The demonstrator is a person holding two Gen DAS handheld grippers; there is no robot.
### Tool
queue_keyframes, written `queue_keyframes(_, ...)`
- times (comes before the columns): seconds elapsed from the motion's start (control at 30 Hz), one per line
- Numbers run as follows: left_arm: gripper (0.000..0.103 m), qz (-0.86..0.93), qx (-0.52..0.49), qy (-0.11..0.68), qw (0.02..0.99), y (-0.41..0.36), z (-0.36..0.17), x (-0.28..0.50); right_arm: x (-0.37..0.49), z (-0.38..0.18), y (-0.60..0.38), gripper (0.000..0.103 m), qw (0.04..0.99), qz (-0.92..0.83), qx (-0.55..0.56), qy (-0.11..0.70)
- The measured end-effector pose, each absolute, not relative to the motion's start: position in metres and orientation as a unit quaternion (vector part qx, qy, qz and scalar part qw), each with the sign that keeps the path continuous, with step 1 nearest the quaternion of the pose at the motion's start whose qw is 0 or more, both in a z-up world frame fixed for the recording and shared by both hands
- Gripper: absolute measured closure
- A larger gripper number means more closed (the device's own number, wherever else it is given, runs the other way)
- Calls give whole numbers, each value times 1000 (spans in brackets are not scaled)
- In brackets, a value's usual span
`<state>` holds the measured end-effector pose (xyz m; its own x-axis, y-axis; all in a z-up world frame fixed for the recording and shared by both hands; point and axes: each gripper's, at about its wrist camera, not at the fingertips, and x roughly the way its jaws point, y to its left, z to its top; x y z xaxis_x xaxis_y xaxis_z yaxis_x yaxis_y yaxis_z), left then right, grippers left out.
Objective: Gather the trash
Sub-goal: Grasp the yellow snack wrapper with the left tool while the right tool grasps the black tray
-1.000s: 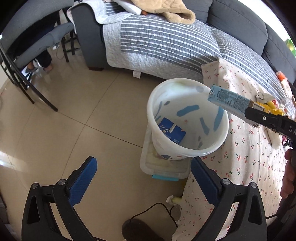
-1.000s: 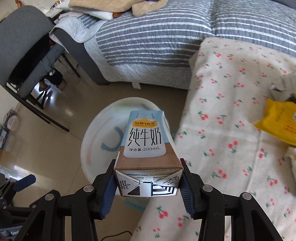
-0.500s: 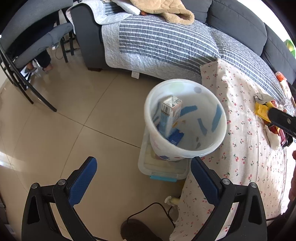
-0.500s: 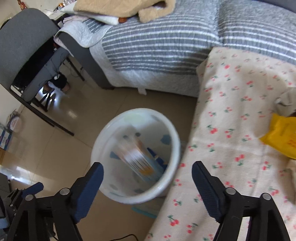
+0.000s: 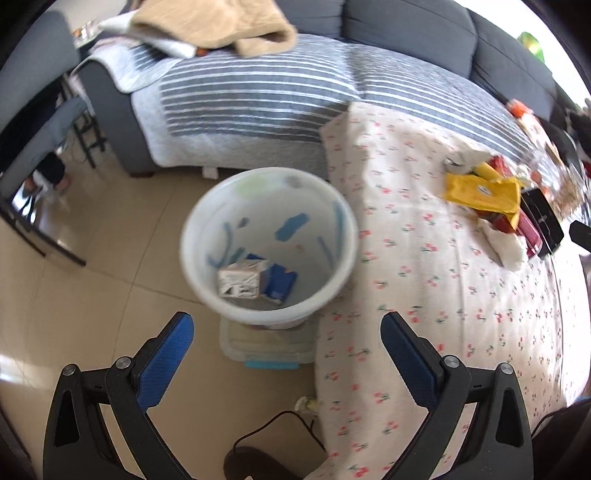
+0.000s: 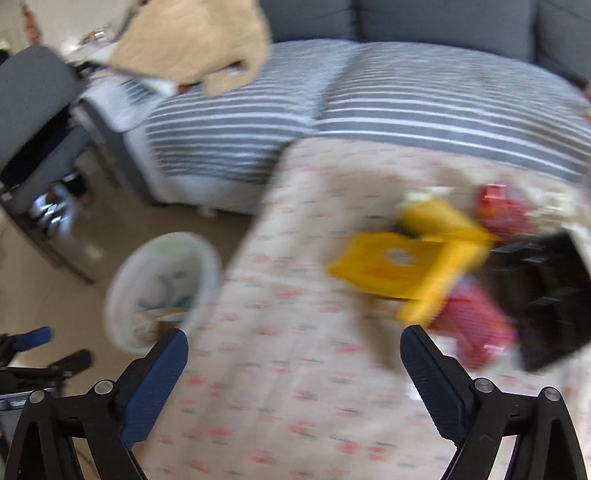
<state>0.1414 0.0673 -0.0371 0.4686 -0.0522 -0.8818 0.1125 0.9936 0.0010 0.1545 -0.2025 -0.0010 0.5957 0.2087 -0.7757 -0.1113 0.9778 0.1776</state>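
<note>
A white bin [image 5: 334, 206] stands on the floor beside the table, with a milk carton [image 5: 240, 282] lying on its side at the bottom next to a blue wrapper [image 5: 279, 282]. My left gripper [image 5: 288, 334] hangs open and empty above the bin's near rim. My right gripper [image 6: 293, 349] is over the cherry-print tablecloth [image 6: 295, 369], its jaws still opening with nothing between them. Ahead of it lie a yellow wrapper [image 6: 402, 266], a red packet [image 6: 476, 328] and a black box [image 6: 550, 295]. The same bin [image 6: 207, 254] shows at the left of the blurred right wrist view.
A sofa with a striped grey cover [image 5: 266, 96] and a beige blanket [image 5: 221, 26] runs behind the table. A grey chair [image 5: 33, 122] stands at the left. A clear storage box [image 5: 266, 347] sits under the bin, and a black cable [image 5: 277, 424] lies on the tiled floor.
The right gripper opened and let go of the milk carton, which fell into the bin and tipped onto its side. Both grippers then swung right toward the table's trash.
</note>
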Motion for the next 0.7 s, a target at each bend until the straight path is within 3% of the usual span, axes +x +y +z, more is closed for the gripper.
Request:
queue_keyframes(0.3,1,-111,37,518,848,-12,-37,151,129,-13,-301,7,881,2,90,464)
queue_keyframes(0.7,4,-182,51,456,869,-127,-33,172,105,-25,-396,7,855,-76,184,478)
